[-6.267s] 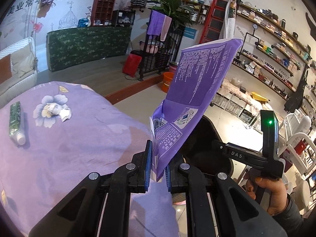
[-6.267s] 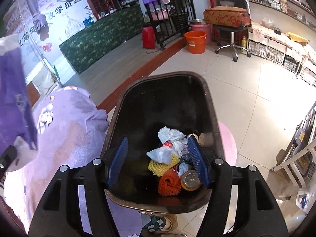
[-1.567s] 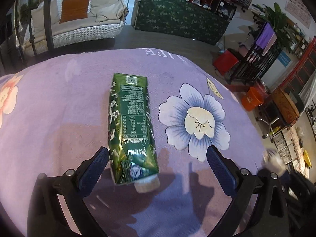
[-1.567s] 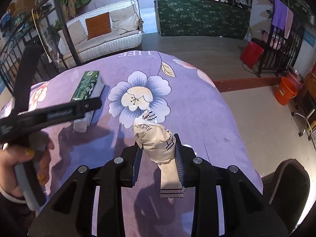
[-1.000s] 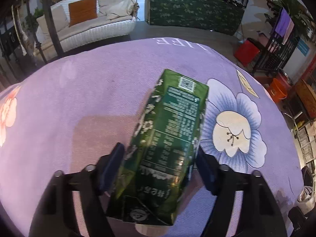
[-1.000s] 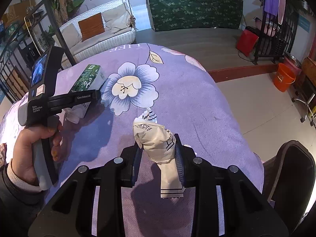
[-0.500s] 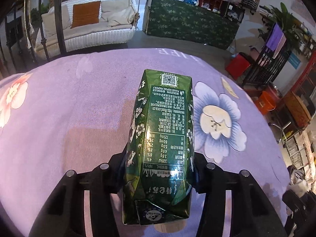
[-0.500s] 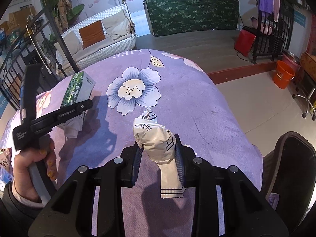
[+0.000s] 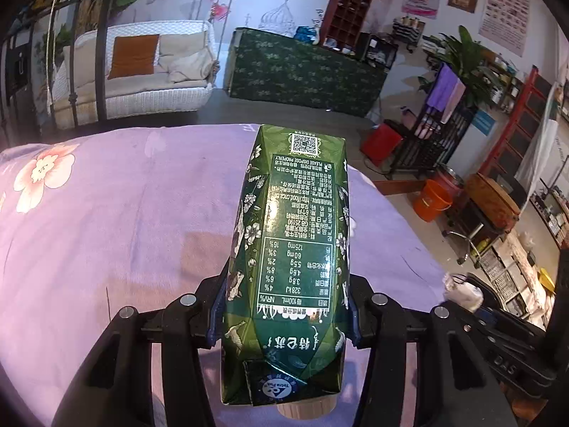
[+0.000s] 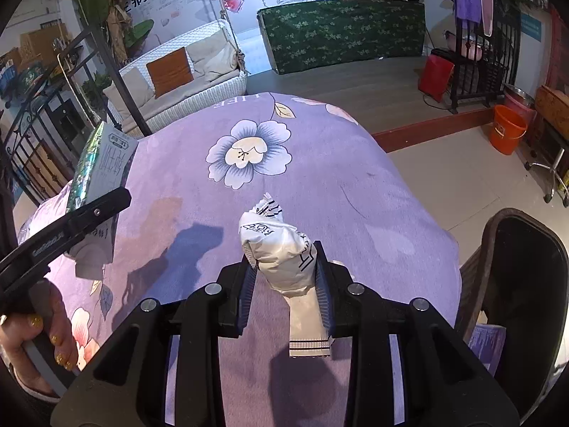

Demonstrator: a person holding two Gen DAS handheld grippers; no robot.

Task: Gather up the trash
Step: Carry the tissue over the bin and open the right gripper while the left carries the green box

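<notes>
Carton (image 9: pixel 295 259), green, clamped near its base in left gripper (image 9: pixel 284 316) and lifted off the purple tablecloth (image 9: pixel 117 206); long axis points forward, away from the camera. Right gripper (image 10: pixel 284 284) pinches a crumpled white wrapper (image 10: pixel 281 252). Both likely headed for the black bin (image 10: pixel 526 274) at the table's right edge.

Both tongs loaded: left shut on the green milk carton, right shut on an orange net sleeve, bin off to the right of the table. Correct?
One error: the right tongs are shut on a crumpled white wrapper, not an orange net sleeve, as the right wrist view shows. The rest holds: the left tongs are shut on the green milk carton, and the black bin sits right of the purple-clothed table.
</notes>
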